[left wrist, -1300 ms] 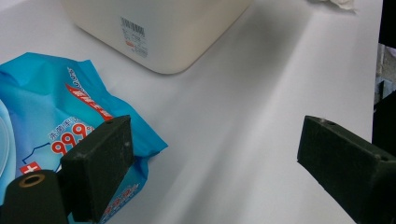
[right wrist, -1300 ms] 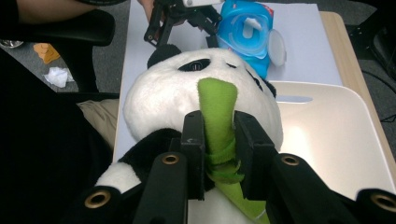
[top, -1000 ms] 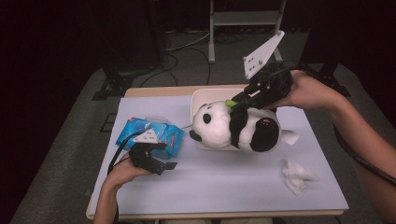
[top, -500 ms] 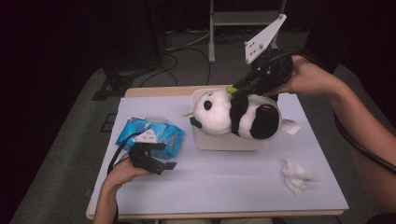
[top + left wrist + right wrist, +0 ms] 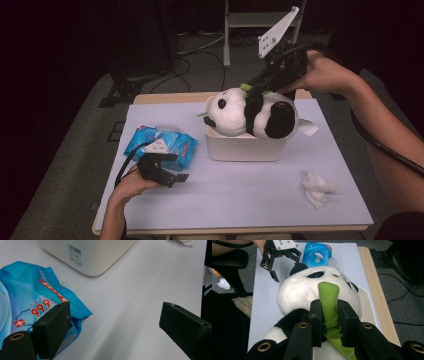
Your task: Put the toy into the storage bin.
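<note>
A black-and-white panda plush (image 5: 235, 112) lies across the top of a white box (image 5: 245, 147) at the middle of the table. My right gripper (image 5: 256, 88) comes in from the far right and is shut on the green felt piece (image 5: 328, 293) at the panda's neck (image 5: 299, 290); both pads (image 5: 315, 312) press on it. My left gripper (image 5: 167, 174) rests low at the near left, open, beside a blue wipes pack (image 5: 160, 141). In the left gripper view its jaws stand wide apart over bare tabletop, with the wipes pack (image 5: 32, 297) by the left pad (image 5: 53, 325).
A crumpled tissue (image 5: 317, 187) lies on the lavender table cover at the near right. Another white scrap (image 5: 307, 129) sits just right of the box. Cables and stand legs (image 5: 235, 20) lie on the dark floor beyond the table's far edge.
My right gripper has drawn up and away toward the far side, pulling the panda by its green piece higher over the box. The left gripper has stayed put.
</note>
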A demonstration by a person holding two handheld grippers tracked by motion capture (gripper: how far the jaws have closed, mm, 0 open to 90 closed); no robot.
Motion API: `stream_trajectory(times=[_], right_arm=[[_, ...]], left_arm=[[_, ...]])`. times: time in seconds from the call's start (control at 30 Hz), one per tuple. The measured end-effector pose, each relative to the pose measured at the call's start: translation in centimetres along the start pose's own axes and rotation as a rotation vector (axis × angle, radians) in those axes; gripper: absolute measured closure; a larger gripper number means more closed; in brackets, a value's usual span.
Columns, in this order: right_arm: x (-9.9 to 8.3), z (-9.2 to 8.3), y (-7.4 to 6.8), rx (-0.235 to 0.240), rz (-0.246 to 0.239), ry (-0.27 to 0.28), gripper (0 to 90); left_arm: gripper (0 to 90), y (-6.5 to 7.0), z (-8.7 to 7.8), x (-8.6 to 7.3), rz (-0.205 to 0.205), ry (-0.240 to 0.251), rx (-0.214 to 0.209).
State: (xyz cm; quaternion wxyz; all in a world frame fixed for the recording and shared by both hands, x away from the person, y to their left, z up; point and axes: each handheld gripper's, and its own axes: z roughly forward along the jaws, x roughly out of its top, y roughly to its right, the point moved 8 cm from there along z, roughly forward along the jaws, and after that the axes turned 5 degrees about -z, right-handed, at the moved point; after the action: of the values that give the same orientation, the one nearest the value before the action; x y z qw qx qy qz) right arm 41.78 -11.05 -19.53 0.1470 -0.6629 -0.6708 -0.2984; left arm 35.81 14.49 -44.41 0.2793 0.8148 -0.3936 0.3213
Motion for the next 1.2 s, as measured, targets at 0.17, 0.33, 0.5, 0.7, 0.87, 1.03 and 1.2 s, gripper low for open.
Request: stream_trajectory(times=[0.17, 0.33, 0.5, 0.7, 0.87, 1.03, 1.2], right_arm=[[-0.4, 0.4, 1.0, 0.003, 0.013, -0.001, 74.1], [-0.8, 0.9, 2.0, 0.004, 0.025, -0.004, 74.1], [-1.1, 1.6, 2.6, 0.008, 0.029, -0.006, 74.1], [-1.7, 2.6, 3.5, 0.021, 0.042, -0.019, 74.1], [-2.1, 3.5, 4.1, 0.025, 0.048, -0.032, 74.1], [-2.7, 4.5, 4.6, 0.032, 0.060, -0.041, 74.1], [-3.3, 5.6, 5.3, 0.039, 0.085, -0.037, 74.1]], left_arm=[[10.2, -0.1, 0.0, -0.1, -0.002, -0.008, 0.003], [10.1, -0.1, 0.0, -0.1, -0.003, -0.007, 0.002], [10.2, -0.2, 0.0, -0.2, -0.006, -0.006, 0.004], [10.2, -0.3, 0.1, -0.3, -0.009, -0.007, 0.004], [10.2, -0.4, 0.0, -0.3, -0.014, -0.005, 0.006], [10.2, -0.3, 0.0, -0.3, -0.014, -0.005, 0.006], [10.2, -0.3, 0.2, -0.5, -0.005, -0.020, 0.005]])
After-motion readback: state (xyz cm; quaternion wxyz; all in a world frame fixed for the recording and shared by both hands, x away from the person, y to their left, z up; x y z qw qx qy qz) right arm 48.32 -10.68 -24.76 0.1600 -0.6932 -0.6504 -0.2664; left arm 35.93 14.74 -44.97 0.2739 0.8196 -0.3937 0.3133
